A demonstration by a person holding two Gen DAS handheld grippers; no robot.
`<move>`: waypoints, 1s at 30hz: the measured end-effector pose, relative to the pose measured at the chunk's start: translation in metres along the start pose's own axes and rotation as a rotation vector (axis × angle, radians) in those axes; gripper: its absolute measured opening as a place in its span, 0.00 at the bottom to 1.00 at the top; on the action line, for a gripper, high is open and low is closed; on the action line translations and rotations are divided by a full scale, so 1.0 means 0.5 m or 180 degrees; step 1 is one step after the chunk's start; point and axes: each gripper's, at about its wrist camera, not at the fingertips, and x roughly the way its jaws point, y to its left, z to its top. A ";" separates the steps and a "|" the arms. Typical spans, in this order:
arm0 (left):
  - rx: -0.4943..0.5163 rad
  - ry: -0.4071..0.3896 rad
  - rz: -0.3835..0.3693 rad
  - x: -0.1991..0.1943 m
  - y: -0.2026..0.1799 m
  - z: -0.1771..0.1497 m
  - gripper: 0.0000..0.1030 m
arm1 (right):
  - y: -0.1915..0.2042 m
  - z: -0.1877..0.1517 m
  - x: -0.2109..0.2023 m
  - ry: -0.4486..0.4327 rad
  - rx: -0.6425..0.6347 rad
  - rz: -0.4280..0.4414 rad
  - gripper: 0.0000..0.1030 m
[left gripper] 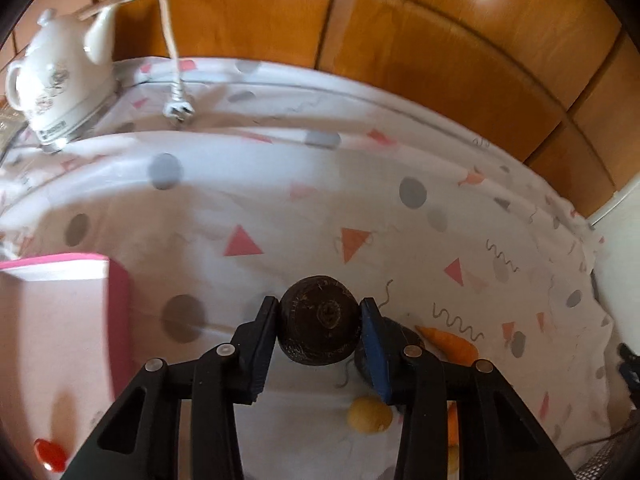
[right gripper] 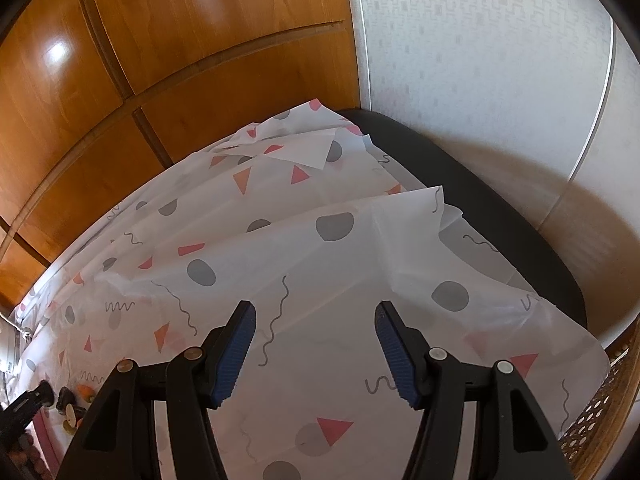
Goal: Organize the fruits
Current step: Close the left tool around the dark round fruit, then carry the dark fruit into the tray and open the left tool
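The work surface is a table covered by a white cloth (left gripper: 280, 200) printed with grey dots and pink triangles, set against wooden wall panels (left gripper: 440, 60).

Left gripper (left gripper: 320, 326): the jaws are clamped on a dark round fruit (left gripper: 318, 320), one pad on each flank. The fruit sits at the pad tips, not deep in the jaws. Whether it is clear of the cloth cannot be told from this view.

Orientation: the fruit is a squat ball with no marked long axis. Its stem scar faces the camera, so the stem axis runs roughly along the fingers and the pads bear across its widest girth.

Just beyond the right pad lies a second dark fruit (left gripper: 404, 340), partly hidden. A carrot (left gripper: 452, 342) lies beside it, point toward the gripper. A small yellow fruit (left gripper: 370, 416) rests on the cloth below the jaws. A pink box (left gripper: 64, 320) stands at the left, and a white kettle (left gripper: 60, 80) with its loose plug (left gripper: 178, 110) stands at the far edge.

Right gripper (right gripper: 316, 344): jaws spread, nothing between them, hanging over bare cloth.

Risks:
- Tip grip on a curved, smooth skin: the fruit may squirt forward out of the pads if tilted or jolted.
- Excess squeeze may bruise it.
- The right pad is close to the second dark fruit and could nudge it.
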 end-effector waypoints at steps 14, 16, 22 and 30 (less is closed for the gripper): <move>-0.0607 -0.0511 0.0141 -0.216 0.241 -0.057 0.40 | -0.006 -0.002 -0.011 -0.0040 0.0051 -0.0001 0.61; -0.0733 -0.0564 0.0216 -0.233 0.284 -0.068 0.40 | -0.003 -0.004 -0.013 -0.0039 0.0040 -0.0004 0.61; -0.1091 -0.0568 0.0297 -0.253 0.393 -0.103 0.40 | -0.001 -0.007 -0.014 -0.0043 0.0018 -0.0037 0.61; -0.1177 -0.0380 0.0481 -0.203 0.442 -0.136 0.40 | 0.003 -0.010 -0.015 -0.0050 -0.0010 -0.0109 0.61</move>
